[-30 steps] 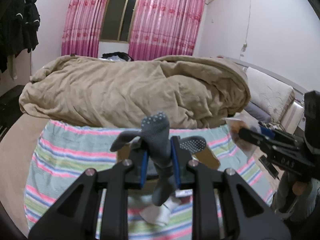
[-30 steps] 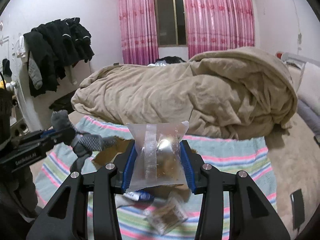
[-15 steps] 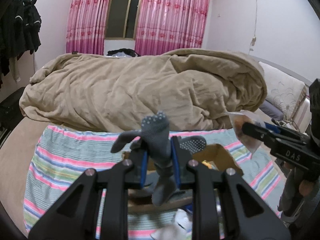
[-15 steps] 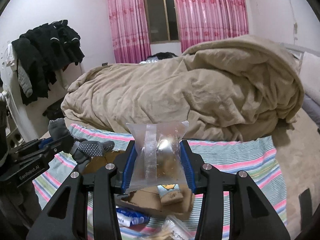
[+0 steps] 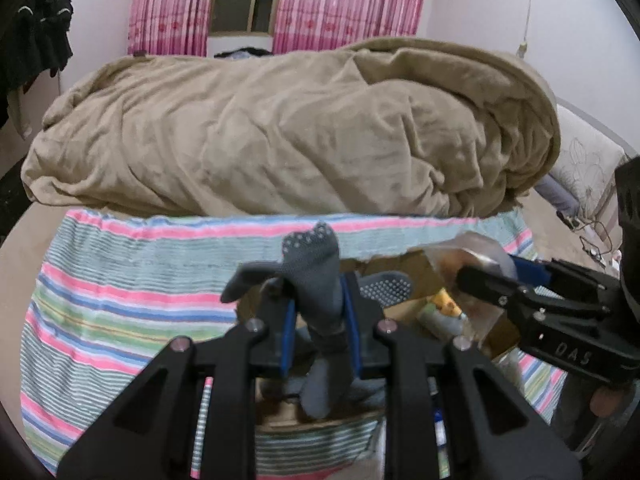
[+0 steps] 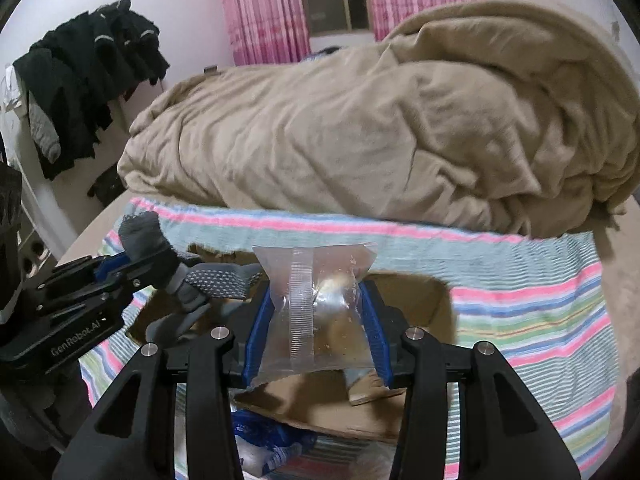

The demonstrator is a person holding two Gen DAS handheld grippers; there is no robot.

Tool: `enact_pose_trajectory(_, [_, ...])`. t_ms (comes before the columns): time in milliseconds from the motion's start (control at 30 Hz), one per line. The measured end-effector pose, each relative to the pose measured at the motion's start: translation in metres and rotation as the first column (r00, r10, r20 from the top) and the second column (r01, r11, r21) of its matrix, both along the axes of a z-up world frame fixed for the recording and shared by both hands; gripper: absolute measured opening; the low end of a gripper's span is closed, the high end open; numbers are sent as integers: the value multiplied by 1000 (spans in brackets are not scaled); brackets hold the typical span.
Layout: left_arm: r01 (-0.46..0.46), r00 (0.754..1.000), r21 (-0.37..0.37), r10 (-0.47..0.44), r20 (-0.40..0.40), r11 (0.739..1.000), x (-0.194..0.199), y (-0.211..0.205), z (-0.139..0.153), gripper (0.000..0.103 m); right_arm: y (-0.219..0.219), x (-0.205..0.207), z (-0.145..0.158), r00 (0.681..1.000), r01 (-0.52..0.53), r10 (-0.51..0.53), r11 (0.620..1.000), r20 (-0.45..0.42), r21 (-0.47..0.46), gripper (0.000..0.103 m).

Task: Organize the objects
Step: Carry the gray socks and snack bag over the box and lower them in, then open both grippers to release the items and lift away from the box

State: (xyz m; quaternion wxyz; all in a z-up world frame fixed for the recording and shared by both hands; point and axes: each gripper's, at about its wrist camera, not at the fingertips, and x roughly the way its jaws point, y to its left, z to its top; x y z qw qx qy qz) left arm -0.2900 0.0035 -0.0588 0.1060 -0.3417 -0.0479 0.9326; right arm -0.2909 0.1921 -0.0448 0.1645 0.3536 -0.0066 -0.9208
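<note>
My left gripper [image 5: 318, 300] is shut on a grey sock [image 5: 316, 276] with white grip dots, whose toe sticks up and cuff hangs below the pads. The same gripper [image 6: 160, 258] and grey sock [image 6: 148, 240] show at the left of the right wrist view. My right gripper [image 6: 316, 308] is shut on a clear plastic snack packet [image 6: 316, 308] with a ribbed seal strip. That packet [image 5: 468, 252] and gripper [image 5: 476, 272] appear at the right of the left wrist view. Both hang over an open cardboard box [image 6: 424, 300] on the striped cloth [image 5: 120, 280].
A bulky tan duvet [image 5: 288, 132] fills the bed behind the cloth. A blue printed wrapper [image 6: 264, 436] lies near the box's front flap. Dark clothes [image 6: 92, 84] hang on the left wall. Pink curtains [image 5: 348, 0] frame a window. Pillows [image 5: 580, 168] lie at the right.
Both grippers have moved forward and down toward the bed, each keeping its grip. The cardboard box now sits directly under them, and the loose items on the cloth have slipped below the views.
</note>
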Motion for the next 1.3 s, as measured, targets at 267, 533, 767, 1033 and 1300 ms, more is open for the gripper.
enact_pose_trajectory(267, [18,997,11,-19,73,1000,-12,0,-20,24,-8,-11,-22,999,-3,3,1000,45,17,46])
enact_pose_trajectory(533, [23,988,-15,-20,156,1000,-24,3,-44,33,-10,-21,-35,997,-6,4,1000,82,27,47])
enact_pose_trajectory(767, [22,987,-28,-17,157,999,-22,5,-44,56,-9,-21,-35,996,-8,6,1000,88,25,65])
enact_pose_trajectory(1033, [-1,995,-34,4,96,999,2,3,-20,77,12,-7,-13,999,40,-39,999,32,-7,77])
enact_pose_trajectory(1300, [9,1000,-26,-9,5,1000,49,1,18,79,38,26,22,996,75,-78,995,-37,-62,77])
